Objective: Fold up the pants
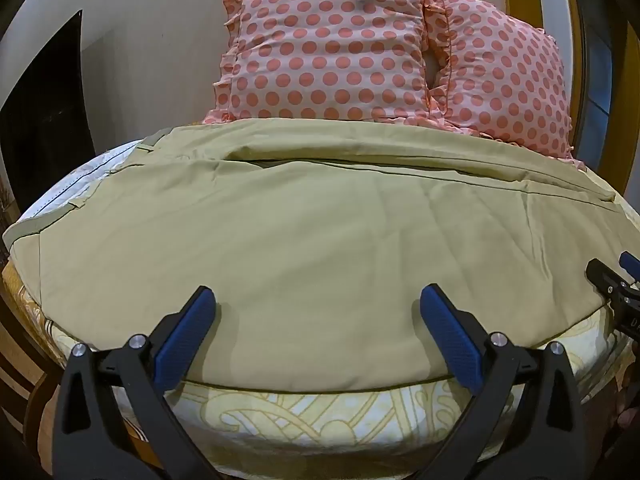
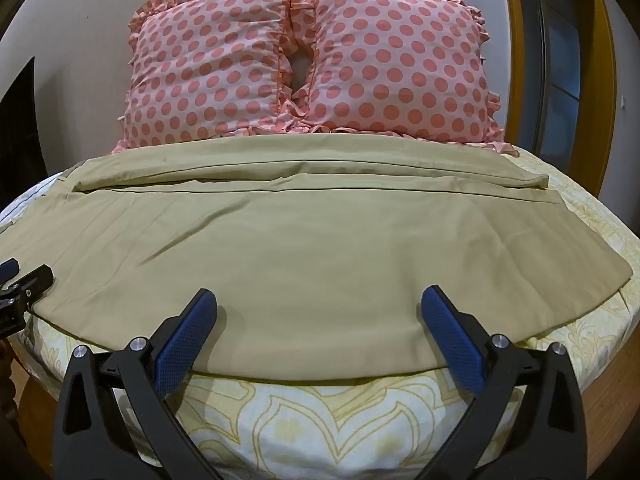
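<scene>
Khaki pants (image 1: 320, 232) lie flat across the bed, waistband to the left, legs running right, folded lengthwise; they show likewise in the right wrist view (image 2: 304, 248). My left gripper (image 1: 318, 300) is open and empty, its blue pads just above the pants' near edge. My right gripper (image 2: 318, 300) is open and empty over the near edge further right. The right gripper's tip shows at the right edge of the left wrist view (image 1: 616, 280); the left gripper's tip shows at the left edge of the right wrist view (image 2: 24, 280).
Two pink polka-dot pillows (image 2: 308, 60) stand against the wall behind the pants. The bed sheet (image 2: 328, 420) is white with yellow pattern. A dark panel (image 1: 44, 112) stands at the left; a wooden-framed door (image 2: 560, 72) stands at the right.
</scene>
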